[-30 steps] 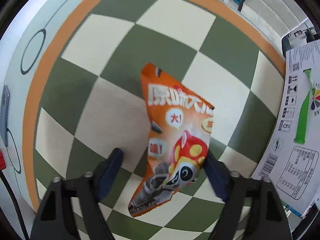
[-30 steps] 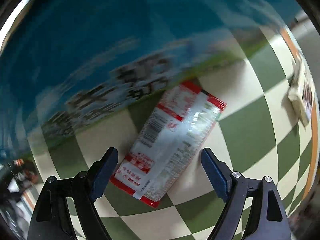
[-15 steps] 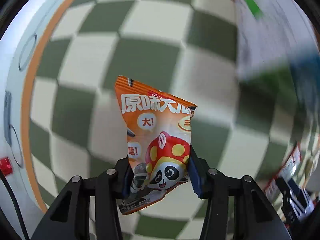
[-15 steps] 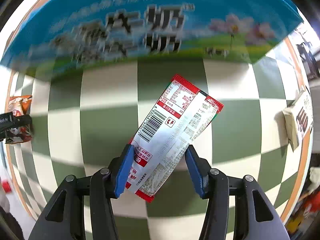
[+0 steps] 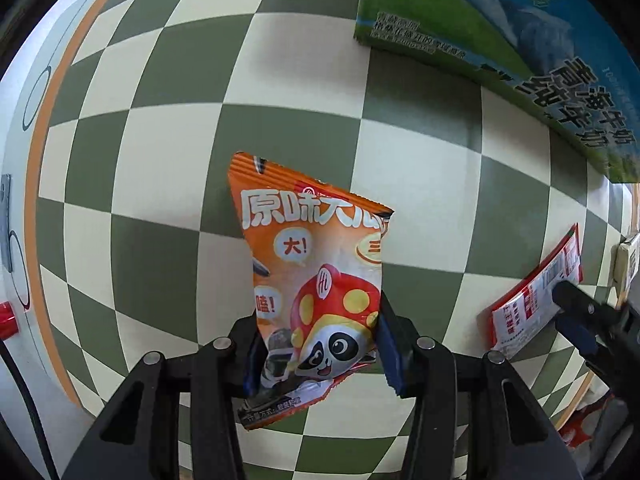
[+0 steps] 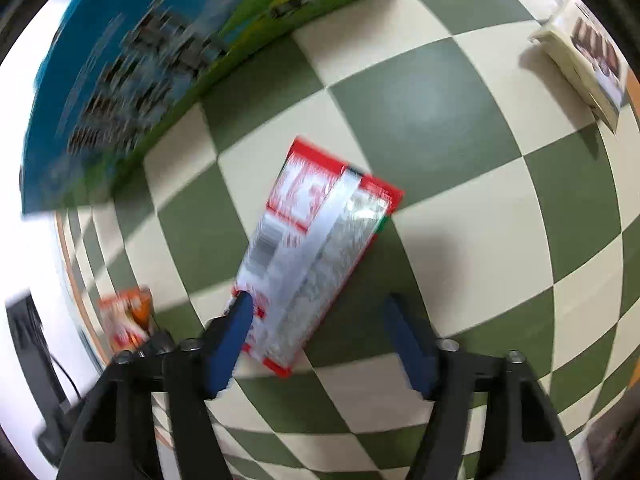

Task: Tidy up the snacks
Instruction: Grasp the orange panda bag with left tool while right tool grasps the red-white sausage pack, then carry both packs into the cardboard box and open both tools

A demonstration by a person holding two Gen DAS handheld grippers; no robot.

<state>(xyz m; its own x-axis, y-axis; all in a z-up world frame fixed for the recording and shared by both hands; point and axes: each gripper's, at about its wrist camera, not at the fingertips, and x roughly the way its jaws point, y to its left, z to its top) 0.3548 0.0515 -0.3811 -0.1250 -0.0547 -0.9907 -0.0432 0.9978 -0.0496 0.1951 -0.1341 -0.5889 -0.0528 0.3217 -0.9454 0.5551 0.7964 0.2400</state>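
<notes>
Beside the milk carton (image 5: pixel 500 36), a seemingly loose red packet (image 6: pixel 316 256).

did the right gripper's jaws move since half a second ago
Yes. The right gripper has opened: its jaws, clamped on the red and silver packet before, now stand apart, the packet touching only one finger.

- Orange panda snack packets: one (image 5: pixel 316 292), dead center in the left wrist view, also tiny at 8 o'clock in the right one.
- Red-and-silver snack packets: one (image 6: pixel 316 256), center of the right wrist view.
- Cream snack packets: one (image 6: pixel 580 60), at 2 o'clock there.
- Blue-and-green milk cartons: one (image 5: pixel 500 40), at 1 o'clock in the left view.
- Grippers: two, the left gripper (image 5: pixel 318 354) and the right gripper (image 6: pixel 320 344).
</notes>
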